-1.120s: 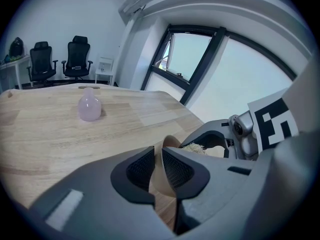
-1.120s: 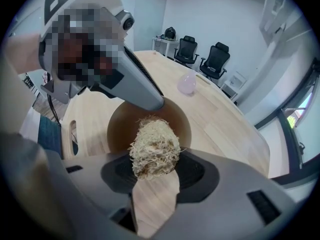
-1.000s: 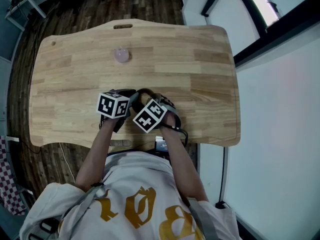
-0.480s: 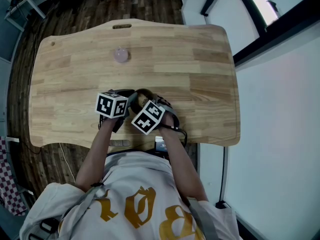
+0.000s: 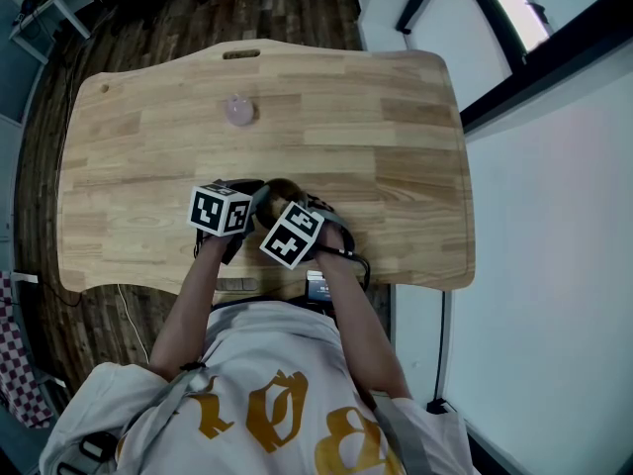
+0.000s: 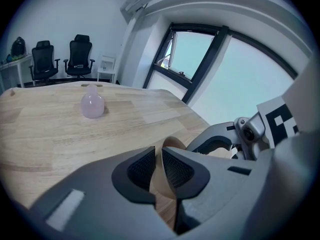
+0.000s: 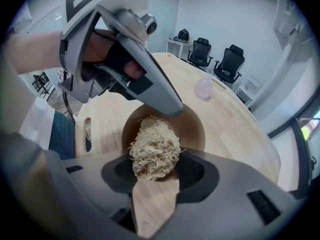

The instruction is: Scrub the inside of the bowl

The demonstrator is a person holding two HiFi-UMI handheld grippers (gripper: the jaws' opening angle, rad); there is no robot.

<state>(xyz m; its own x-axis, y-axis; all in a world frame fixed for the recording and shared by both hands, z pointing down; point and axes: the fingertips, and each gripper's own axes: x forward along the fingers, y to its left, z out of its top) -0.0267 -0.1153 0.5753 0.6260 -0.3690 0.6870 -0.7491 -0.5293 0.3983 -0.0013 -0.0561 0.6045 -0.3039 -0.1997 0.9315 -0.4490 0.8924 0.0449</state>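
A small wooden bowl (image 5: 283, 187) sits near the table's front edge, mostly hidden under both grippers in the head view. My left gripper (image 6: 160, 170) is shut on the bowl's rim (image 6: 171, 146), one pad inside and one outside. My right gripper (image 7: 155, 170) is shut on a pale fibrous scrubber (image 7: 154, 148). The scrubber hangs just over the bowl's hollow (image 7: 194, 130); whether it touches the wood cannot be told. In the right gripper view the left gripper (image 7: 148, 82) reaches the bowl's far rim from the upper left.
A small pink bottle (image 5: 239, 109) stands farther back on the wooden table (image 5: 396, 146), also visible as the pink bottle (image 6: 92, 102). Office chairs (image 6: 60, 59) stand beyond the table's far end. The person's body is close to the front edge.
The right gripper has shifted slightly left and toward the person over the bowl. The left gripper and the bowl have barely moved.
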